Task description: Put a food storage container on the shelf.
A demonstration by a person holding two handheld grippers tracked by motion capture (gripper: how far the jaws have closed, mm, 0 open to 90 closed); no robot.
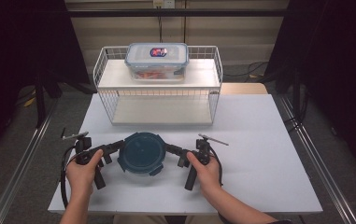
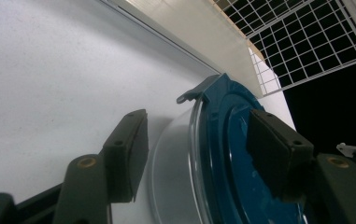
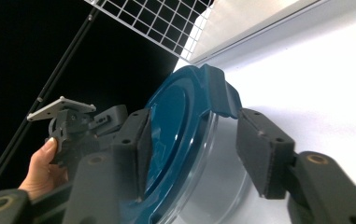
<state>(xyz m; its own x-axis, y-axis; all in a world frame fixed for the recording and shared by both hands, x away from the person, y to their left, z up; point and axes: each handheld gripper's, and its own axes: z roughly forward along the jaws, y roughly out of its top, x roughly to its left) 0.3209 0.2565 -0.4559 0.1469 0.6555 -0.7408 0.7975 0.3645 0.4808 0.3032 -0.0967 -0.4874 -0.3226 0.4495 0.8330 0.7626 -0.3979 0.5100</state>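
Evidently both sets of fingers [image 2: 278, 149] are held apart, straddling the rim of the round container [image 1: 143, 154] on the desk [image 1: 259, 140] before the wire rack [image 1: 159, 100]; they should be closed evenly on opposite edges. The left gripper [image 1: 112, 148] and right gripper [image 1: 173, 150] are held level, with the hands [image 1: 81, 175] low behind them.

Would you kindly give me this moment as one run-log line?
left gripper: open, jaws astride round container rim | right gripper: open, same | rectangular container: on wire shelf
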